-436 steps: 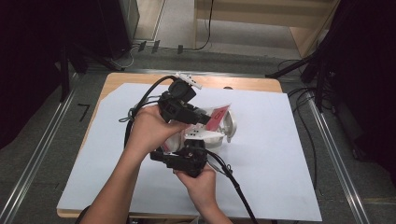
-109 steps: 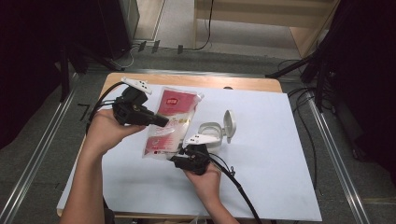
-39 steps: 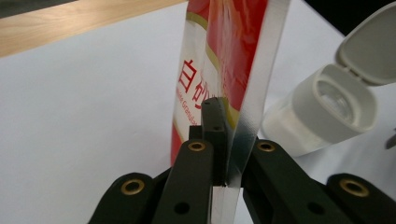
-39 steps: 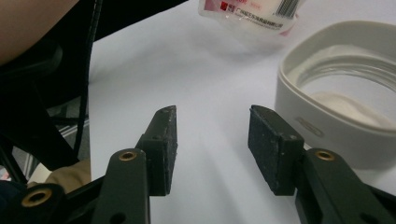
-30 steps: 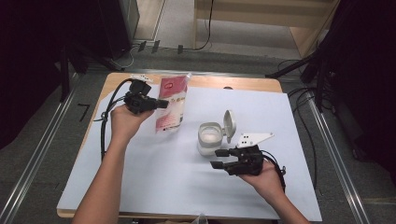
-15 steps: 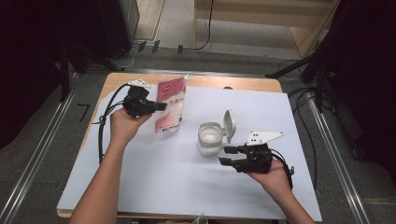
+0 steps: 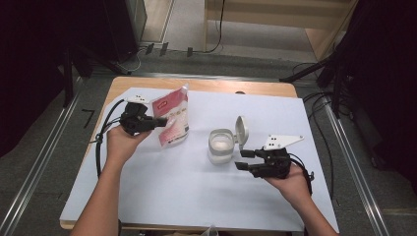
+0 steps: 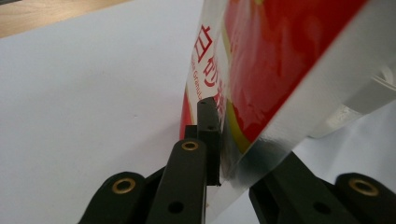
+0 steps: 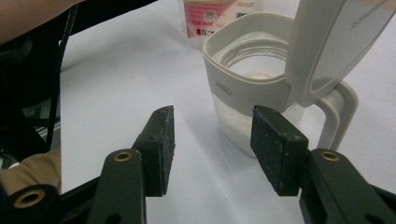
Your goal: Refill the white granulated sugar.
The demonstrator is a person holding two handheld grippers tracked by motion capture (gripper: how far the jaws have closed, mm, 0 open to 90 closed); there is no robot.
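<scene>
The left gripper (image 7: 156, 123) is clenched on the edge of a red and white pouch (image 7: 173, 118) and holds it tilted at the far left of the white mat (image 7: 162, 196), its lower end on or just above the mat. In the left gripper view the jaws pinch the pouch's sealed rim (image 8: 261, 154), though they have eased very slightly. The right gripper (image 7: 244, 160) stands released, holding nothing, just beside the white jar (image 7: 221, 146); its hinged lid (image 7: 241, 132) stands upright and open, and white granules show inside.

Judgement: the pouch is being set aside, and the jar remains to be closed. The next move calls for letting the pouch down flat and bringing the right gripper to the lid.

Clearances: the pouch lies near the mat's left and far edges. The jar stands mid-mat with open room on all sides. The raised lid and the handle (image 9: 338, 116) are nearest the right gripper; a careless approach could tip the jar.
</scene>
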